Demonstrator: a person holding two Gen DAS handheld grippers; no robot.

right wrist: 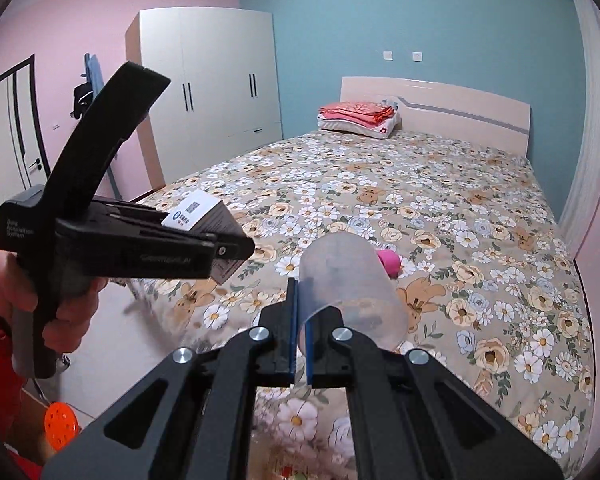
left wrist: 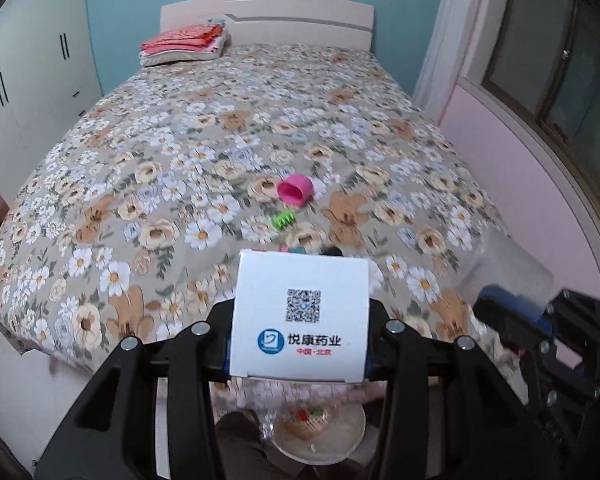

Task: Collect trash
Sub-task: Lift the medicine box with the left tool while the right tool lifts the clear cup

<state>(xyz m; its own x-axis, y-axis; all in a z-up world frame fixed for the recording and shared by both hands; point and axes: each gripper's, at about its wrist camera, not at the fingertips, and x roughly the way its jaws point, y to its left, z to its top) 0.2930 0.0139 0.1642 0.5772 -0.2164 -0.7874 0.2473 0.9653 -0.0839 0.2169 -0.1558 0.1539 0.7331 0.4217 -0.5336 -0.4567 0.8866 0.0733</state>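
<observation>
The left gripper (left wrist: 300, 316) is clamped across the width of a white medicine box (left wrist: 300, 314), its printed QR face turned toward the camera, so the carton rides squarely between the pads. The right gripper (right wrist: 299, 340) pinches the thin rim of a clear plastic cup (right wrist: 352, 292), jaws nearly together; gripping the wall likely avoids crushing the body. Both pieces of trash hang above the near edge of the floral bed (left wrist: 220, 128). Still lying on the cover are a pink cup (left wrist: 295, 191) and a green hair clip (left wrist: 283, 220); small items behind the box top are blocked. Below the left gripper, something round with wrapped contents shows, possibly the trash container, though blur leaves it uncertain.
</observation>
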